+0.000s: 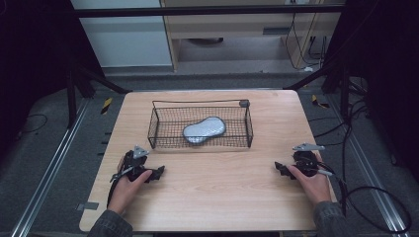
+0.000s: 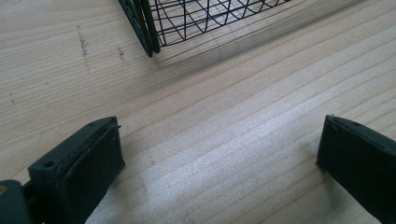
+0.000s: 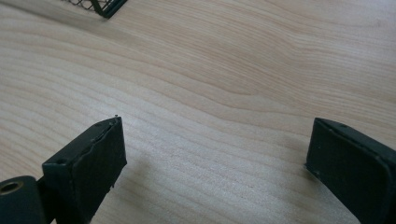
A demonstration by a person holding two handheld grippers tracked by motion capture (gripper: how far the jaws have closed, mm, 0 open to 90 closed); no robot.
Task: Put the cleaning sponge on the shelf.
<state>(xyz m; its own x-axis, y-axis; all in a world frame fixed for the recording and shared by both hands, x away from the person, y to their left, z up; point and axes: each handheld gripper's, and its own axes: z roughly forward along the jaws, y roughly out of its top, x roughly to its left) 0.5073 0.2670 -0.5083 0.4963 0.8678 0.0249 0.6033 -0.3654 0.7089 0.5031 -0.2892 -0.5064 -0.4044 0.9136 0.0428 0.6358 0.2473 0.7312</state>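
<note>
A black wire basket (image 1: 154,129) stands on the far middle of the wooden table (image 1: 212,192). Inside it lies a silver-grey, peanut-shaped pouch (image 1: 204,131). My left gripper (image 1: 159,173) rests on the table near the left edge, in front of the basket's left corner, held by a hand. Its jaws are wide apart with bare wood between them (image 2: 219,144). The basket's corner (image 2: 149,32) rises just ahead of it. My right gripper (image 1: 279,169) rests near the right edge, also open and empty (image 3: 215,144), with a basket corner (image 3: 105,7) far ahead.
Cables trail from the right gripper off the table's right side (image 1: 375,207). Dark metal frame legs (image 1: 74,94) flank the table. Cabinets (image 1: 237,29) stand beyond the far edge.
</note>
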